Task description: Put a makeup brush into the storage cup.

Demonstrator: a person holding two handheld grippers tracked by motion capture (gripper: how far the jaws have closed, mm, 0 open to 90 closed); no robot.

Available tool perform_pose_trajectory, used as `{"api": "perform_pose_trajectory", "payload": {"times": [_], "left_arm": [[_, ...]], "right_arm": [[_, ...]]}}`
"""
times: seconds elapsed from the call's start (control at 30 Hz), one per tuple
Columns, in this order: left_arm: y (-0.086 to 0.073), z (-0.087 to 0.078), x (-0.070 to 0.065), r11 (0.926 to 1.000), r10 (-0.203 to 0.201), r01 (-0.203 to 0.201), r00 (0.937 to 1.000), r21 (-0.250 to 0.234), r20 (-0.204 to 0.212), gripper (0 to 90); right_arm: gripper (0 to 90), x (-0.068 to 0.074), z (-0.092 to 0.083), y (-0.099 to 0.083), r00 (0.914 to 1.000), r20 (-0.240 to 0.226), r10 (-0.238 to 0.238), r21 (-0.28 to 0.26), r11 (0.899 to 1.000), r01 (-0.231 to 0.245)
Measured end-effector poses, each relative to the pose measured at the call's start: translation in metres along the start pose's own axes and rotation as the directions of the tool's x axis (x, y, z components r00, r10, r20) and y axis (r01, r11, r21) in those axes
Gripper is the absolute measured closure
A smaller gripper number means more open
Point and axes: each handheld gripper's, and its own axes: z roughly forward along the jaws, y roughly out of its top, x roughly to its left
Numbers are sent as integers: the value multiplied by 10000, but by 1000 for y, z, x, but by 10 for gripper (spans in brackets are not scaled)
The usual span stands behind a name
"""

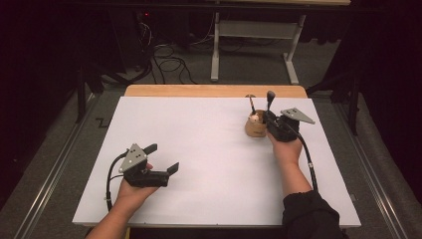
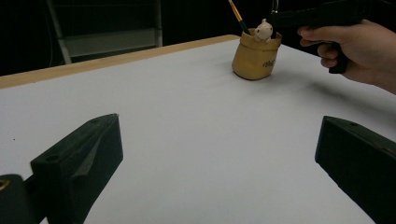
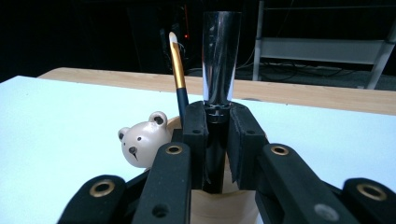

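In the high view, the left gripper (image 1: 166, 158) sits at the lower left of the frame, held in the left hand (image 1: 133, 191) over the white table (image 1: 199, 144). Its jaws are wide apart and nothing is between them. A black cable (image 1: 110, 175) loops from it at the left. In the left gripper view, the two black jaws stand far apart at the bottom corners of the frame, with bare white table between them.

To the right, in the upper right part of the high view, stands a small tan cup (image 1: 255, 126). A tiny bear (image 1: 256, 118) peeks out of it, and a thin brush (image 1: 252, 103) sticks up from it. Just beside the cup on its right is the right gripper (image 1: 270, 117), held in the right hand (image 1: 285, 149). Its jaws are shut tight on a dark brush handle (image 1: 270, 102) that stands upright over the cup.

In the right gripper view, the jaws squeeze the dark handle (image 3: 219, 70) in the middle of the frame. The bear (image 3: 142, 140) is at the lower left of the jaws, and the thin brush with a gold band (image 3: 178, 74) rises just left of the handle. The cup (image 3: 224, 207) shows low down, behind the jaws.
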Motion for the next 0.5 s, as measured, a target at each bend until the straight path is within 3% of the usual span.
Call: {"api": "perform_pose_trajectory", "payload": {"times": [0.27, 0.37, 0.5], "left_arm": [[0, 0, 0, 10000, -1, 1, 10000, -18, 12, 15], [0, 0, 0, 10000, -8, 8, 10000, -33, 6, 15], [0, 0, 0, 10000, 3, -3, 10000, -11, 13, 15]], "right_arm": [[794, -1, 4, -2, 9999, 139, 50, 173, 9998, -52], [665, -3, 3, -1, 9992, 228, 330, 194, 9993, -335], [622, -5, 0, 1, 9991, 306, 293, 183, 9994, -299]]}}
